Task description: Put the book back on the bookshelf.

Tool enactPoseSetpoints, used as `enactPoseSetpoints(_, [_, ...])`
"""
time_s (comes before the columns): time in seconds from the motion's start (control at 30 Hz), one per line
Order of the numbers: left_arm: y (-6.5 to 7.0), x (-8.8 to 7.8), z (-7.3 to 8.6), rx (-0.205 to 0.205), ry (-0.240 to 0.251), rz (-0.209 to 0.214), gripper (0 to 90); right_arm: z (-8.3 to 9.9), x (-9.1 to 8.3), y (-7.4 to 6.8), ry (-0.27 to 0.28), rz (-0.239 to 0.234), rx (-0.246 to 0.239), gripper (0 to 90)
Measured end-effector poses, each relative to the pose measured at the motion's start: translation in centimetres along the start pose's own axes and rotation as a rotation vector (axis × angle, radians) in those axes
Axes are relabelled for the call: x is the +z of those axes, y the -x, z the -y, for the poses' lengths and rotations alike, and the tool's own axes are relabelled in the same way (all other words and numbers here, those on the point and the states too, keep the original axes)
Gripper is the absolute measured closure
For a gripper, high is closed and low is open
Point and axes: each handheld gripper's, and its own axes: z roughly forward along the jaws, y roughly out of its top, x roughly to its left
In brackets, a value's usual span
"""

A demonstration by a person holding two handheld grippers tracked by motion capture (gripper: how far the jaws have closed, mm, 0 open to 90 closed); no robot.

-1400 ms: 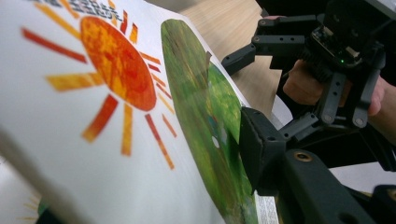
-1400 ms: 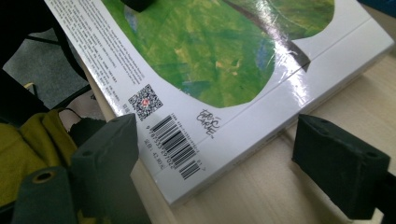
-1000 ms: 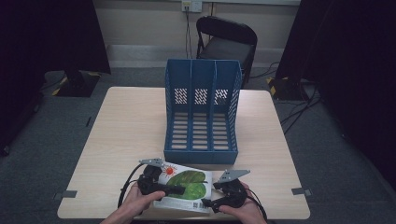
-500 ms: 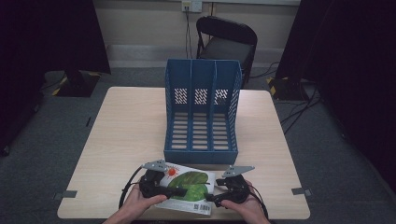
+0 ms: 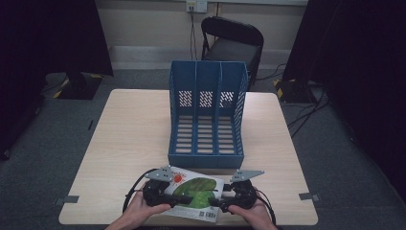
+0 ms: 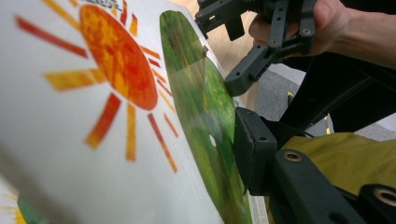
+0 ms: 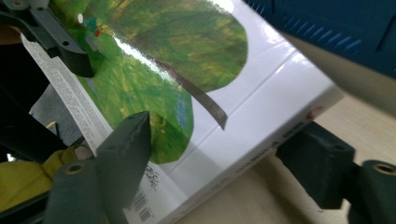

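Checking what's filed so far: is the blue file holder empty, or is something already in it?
Empty. The high view shows all three slots of the blue file holder bare; the book lies on the table in front.

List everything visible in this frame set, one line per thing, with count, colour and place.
Glossy picture book with green leaf and orange sun cover: one, white, near table edge, raised off the table between both claws.
Blue plastic three-slot file rack: one, table centre, just beyond the book.
Light wooden table: one, beige, mid-room.
Black folding chair: one, behind the table, by the wall.
White wall socket: one, above the chair.
Left claw: one, black, shut on the book's left side.
Right claw: one, black, jaws astride the book's right edge, just been closing.
Hands: two, bottom edge.
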Motion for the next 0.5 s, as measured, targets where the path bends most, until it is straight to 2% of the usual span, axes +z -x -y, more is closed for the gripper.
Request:
enactPoseSetpoints(0.07, [0.0,-0.1,0.0,0.006,0.003,0.0,72.6,0.0,-0.1,0.0,0.004,-0.001,-0.006,29.5])
enactPoseSetpoints(0.13, [-0.1,-0.2,0.1,0.009,0.004,-0.003,73.5,-0.1,-0.5,0.1,0.025,0.0,-0.006,35.2])
enactPoseSetpoints(0.23, [-0.2,-0.4,0.1,0.006,0.01,-0.009,74.0,-0.2,-0.8,0.0,0.037,-0.002,-0.006,37.4])
enactPoseSetpoints(0.3, [-0.2,-0.4,0.1,0.005,0.009,-0.009,74.0,-0.3,-1.0,-0.3,0.034,0.023,-0.032,37.9])
enactPoseSetpoints(0.4, [-0.4,-0.4,0.2,-0.007,0.013,-0.008,74.0,-0.2,-1.2,-0.4,0.039,0.019,-0.026,39.3])
enactPoseSetpoints(0.5, [-0.7,-0.5,0.2,-0.013,0.021,-0.023,73.4,-0.3,-2.1,-0.5,0.081,0.001,-0.021,44.5])
